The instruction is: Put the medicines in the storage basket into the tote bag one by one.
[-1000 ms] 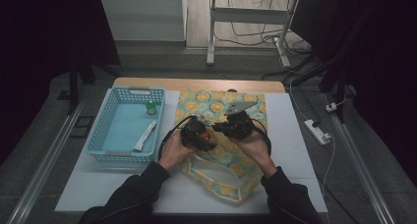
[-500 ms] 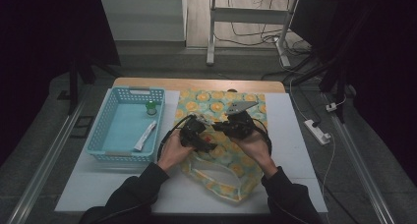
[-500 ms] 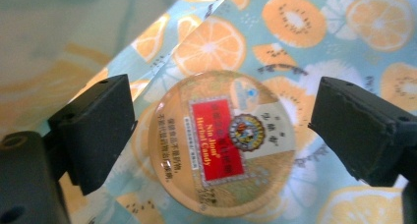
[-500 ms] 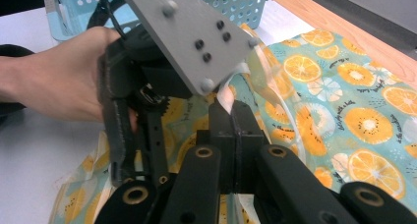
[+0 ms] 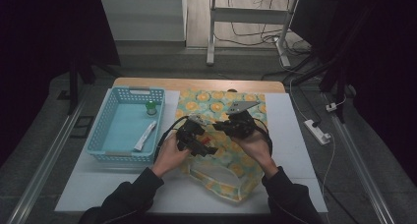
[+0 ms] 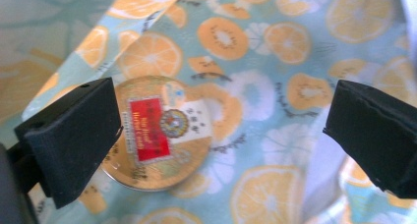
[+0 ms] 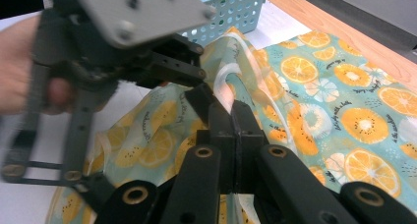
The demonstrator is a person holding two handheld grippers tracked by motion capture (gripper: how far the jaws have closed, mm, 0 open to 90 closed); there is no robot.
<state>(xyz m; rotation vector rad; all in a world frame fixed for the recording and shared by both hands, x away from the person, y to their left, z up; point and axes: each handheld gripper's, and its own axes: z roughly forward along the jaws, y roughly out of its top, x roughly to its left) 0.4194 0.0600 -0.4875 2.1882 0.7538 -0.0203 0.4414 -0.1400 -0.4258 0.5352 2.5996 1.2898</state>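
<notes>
Apparently a round tin (image 6: 160,135) has just been dropped into the citrus-print bag (image 5: 246,111) on the desk; the left gripper (image 6: 216,135) fingers have just been opening, now spread above it. Right gripper (image 7: 235,130) fingers pinch the bag's rim, so next likely fetches another item from the blue basket (image 5: 105,145).

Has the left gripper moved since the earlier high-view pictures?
Yes. The left gripper has edged toward the blue basket, its jaws just opening, wide now above the round tin on the fruit-print bag.

Orange-print bag (image 5: 222,150) on table, mouth edge lifted; round gold tin (image 6: 162,133), red label, lying flat inside.
</notes>
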